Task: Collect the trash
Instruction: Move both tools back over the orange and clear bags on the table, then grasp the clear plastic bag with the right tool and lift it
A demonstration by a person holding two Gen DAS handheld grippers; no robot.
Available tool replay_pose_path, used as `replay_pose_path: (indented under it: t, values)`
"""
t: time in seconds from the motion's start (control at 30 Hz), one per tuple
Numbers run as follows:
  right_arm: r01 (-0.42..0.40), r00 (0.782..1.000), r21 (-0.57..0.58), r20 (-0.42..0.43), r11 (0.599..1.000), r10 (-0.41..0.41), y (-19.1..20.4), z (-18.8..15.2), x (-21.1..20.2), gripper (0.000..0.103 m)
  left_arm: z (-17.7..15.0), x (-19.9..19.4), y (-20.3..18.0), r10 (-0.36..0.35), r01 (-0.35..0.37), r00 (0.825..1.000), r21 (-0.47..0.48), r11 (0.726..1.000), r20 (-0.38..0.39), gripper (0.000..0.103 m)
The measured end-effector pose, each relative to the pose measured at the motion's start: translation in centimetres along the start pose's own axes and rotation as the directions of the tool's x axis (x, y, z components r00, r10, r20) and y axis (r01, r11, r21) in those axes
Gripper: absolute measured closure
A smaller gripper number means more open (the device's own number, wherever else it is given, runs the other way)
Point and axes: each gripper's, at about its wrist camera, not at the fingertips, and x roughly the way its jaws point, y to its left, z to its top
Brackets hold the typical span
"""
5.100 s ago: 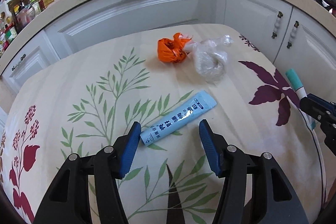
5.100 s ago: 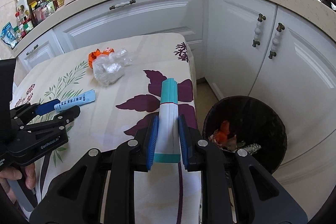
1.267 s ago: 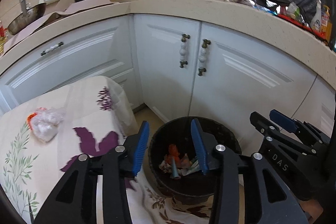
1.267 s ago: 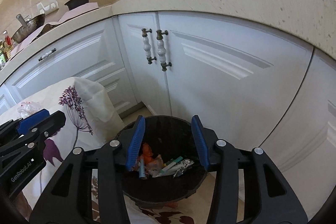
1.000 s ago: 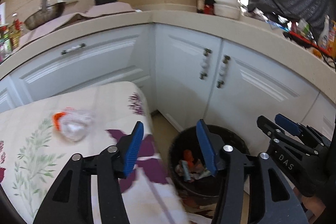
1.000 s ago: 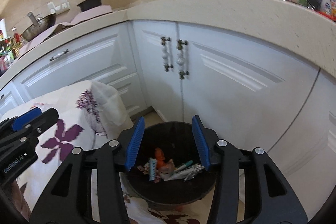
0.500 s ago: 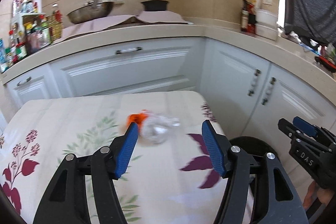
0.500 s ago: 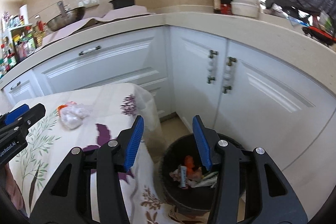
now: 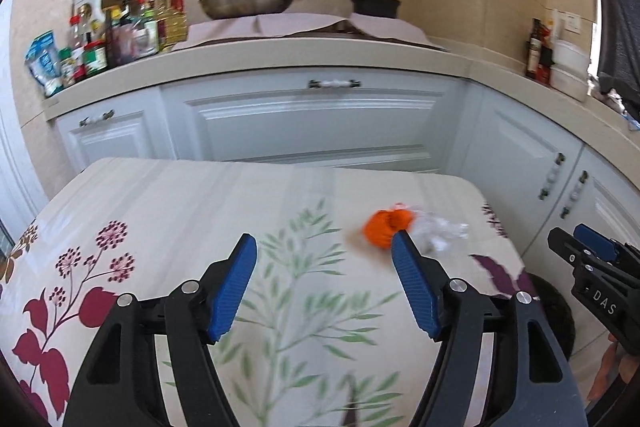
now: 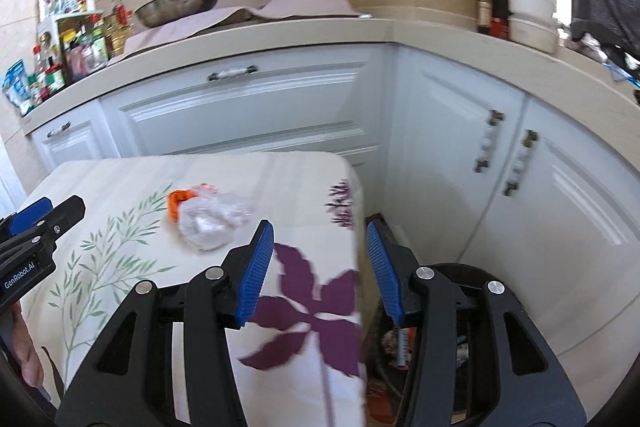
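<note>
Both tongs now face the cloth-covered counter [image 9: 168, 195] again, having swung away from the trash bin [image 10: 460, 275] they hung over a second ago; the tubes they carried five seconds back are gone from the jaws, and similar items lie in the bin, so the drop appears done and a fresh pickup is probably beginning. The left tongs [image 9: 324, 289] stand with jaws wide apart and empty; the orange bag [image 9: 382, 225] shows just past the tip of their right finger, with the clear plastic bag [image 9: 438, 233] touching it on the far side. The right tongs [image 10: 320, 267] are likewise apart and empty; the two bags lie ahead and to their left, the bin below their right finger. The right wrist view alone shows the bin's contents and the clear bag [image 10: 210, 221] largely covering the orange one [image 10: 178, 199]; the left wrist view alone shows the counter's bare left half. These two bags seem to be the last trash there.
</note>
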Motion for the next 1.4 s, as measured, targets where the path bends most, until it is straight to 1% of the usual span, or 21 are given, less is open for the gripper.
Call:
replay_pose_path:
  t: [0.2,0.23,0.27,0.4,0.67,0.73,1.0,1.07,1.13,1.23,1.4]
  values:
    - [-0.028,0.999,-0.051,-0.018,0.998,0.027,3.3,0.6,1.9,0.055,-0.2,0.7,2.8,0.037,-0.037,0.999,-0.031,0.999,-0.011,0.034]
    - [-0.032,0.999,-0.054,-0.02,0.998,0.031,3.8,0.8,2.3,0.048,-0.2,0.8,3.0,0.042,-0.042,0.999,-0.034,0.999,-0.012,0.034]
    - [-0.033,0.999,-0.059,-0.017,0.998,0.032,4.4,0.9,2.6,0.044,-0.2,0.9,3.5,0.047,-0.048,0.999,-0.038,0.998,-0.014,0.034]
    - [-0.043,0.999,-0.078,-0.027,0.996,0.041,6.1,1.3,3.8,0.043,-0.2,1.2,5.1,0.066,-0.068,0.998,-0.055,0.996,-0.023,0.033]
    - [-0.051,0.997,-0.094,-0.055,0.994,0.046,8.0,1.7,6.3,0.031,-0.4,1.5,7.6,0.102,-0.105,0.994,-0.071,0.992,-0.034,0.032]
    - [-0.047,0.997,-0.103,-0.07,0.994,0.04,8.3,1.7,7.1,0.03,-0.5,1.7,8.1,0.105,-0.108,0.994,-0.08,0.991,-0.042,0.031]
    - [-0.072,0.99,-0.109,-0.129,0.991,0.057,8.9,1.3,9.1,0.031,-0.8,2.1,8.8,0.102,-0.108,0.993,-0.089,0.99,-0.06,0.031]
    - [-0.077,0.988,-0.103,-0.144,0.992,0.062,8.9,1.3,9.5,0.037,-0.7,2.2,8.8,0.101,-0.106,0.993,-0.09,0.99,-0.06,0.031]
    - [-0.087,0.986,-0.098,-0.151,0.991,0.071,8.9,1.2,9.7,0.038,-0.7,2.2,8.8,0.098,-0.103,0.993,-0.092,0.99,-0.062,0.031]
    - [-0.098,0.984,-0.104,-0.157,0.99,0.08,9.1,1.1,9.8,0.044,-0.7,2.4,8.6,0.094,-0.1,0.993,-0.091,0.991,-0.066,0.031]
    - [-0.105,0.984,-0.096,-0.154,0.99,0.09,9.0,1.0,9.5,0.048,-0.8,2.5,8.4,0.085,-0.091,0.994,-0.09,0.992,-0.07,0.031]
